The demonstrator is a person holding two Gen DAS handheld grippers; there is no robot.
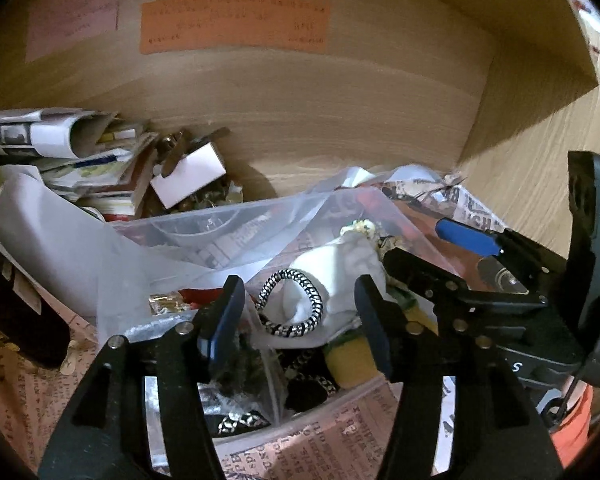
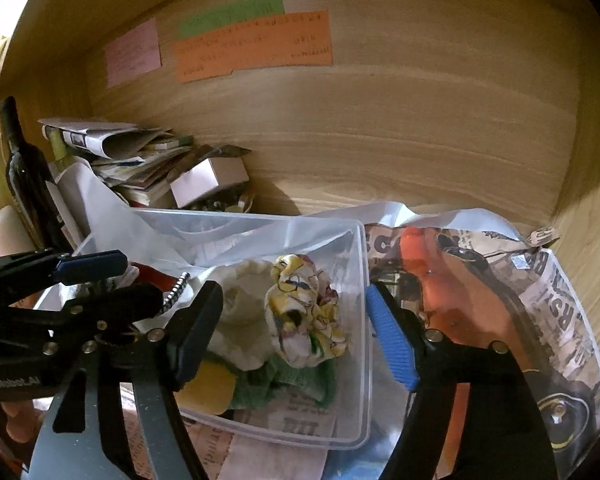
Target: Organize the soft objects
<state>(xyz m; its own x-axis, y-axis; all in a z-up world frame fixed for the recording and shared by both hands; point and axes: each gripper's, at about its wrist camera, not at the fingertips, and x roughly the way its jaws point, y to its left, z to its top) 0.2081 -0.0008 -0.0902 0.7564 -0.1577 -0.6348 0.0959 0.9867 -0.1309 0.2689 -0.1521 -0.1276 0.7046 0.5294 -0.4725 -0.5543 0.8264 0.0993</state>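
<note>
A clear plastic bin [image 2: 362, 280] stands on a shelf lined with newsprint paper. In it lie a white cloth [image 2: 240, 320], a crumpled yellow patterned cloth [image 2: 308, 312], a green cloth [image 2: 292, 380] and a yellow sponge [image 2: 208, 392]. In the left wrist view the white cloth [image 1: 340, 280] carries a black and white cord [image 1: 300, 312]. My left gripper [image 1: 300, 316] is open just above the cord and white cloth. My right gripper [image 2: 296, 328] is open above the patterned cloth, one finger outside the bin's right wall. Each gripper shows in the other's view: the right one [image 1: 440, 248], the left one [image 2: 112, 276].
A clear zip bag [image 1: 260, 380] lies at the bin's near left. An orange object in a plastic bag [image 2: 460, 300] lies to the right. Books and papers [image 2: 132, 160], a small box [image 2: 208, 180] and a dark bottle [image 2: 24, 176] stand at the back left. Coloured notes [image 2: 256, 44] hang on the wooden back wall.
</note>
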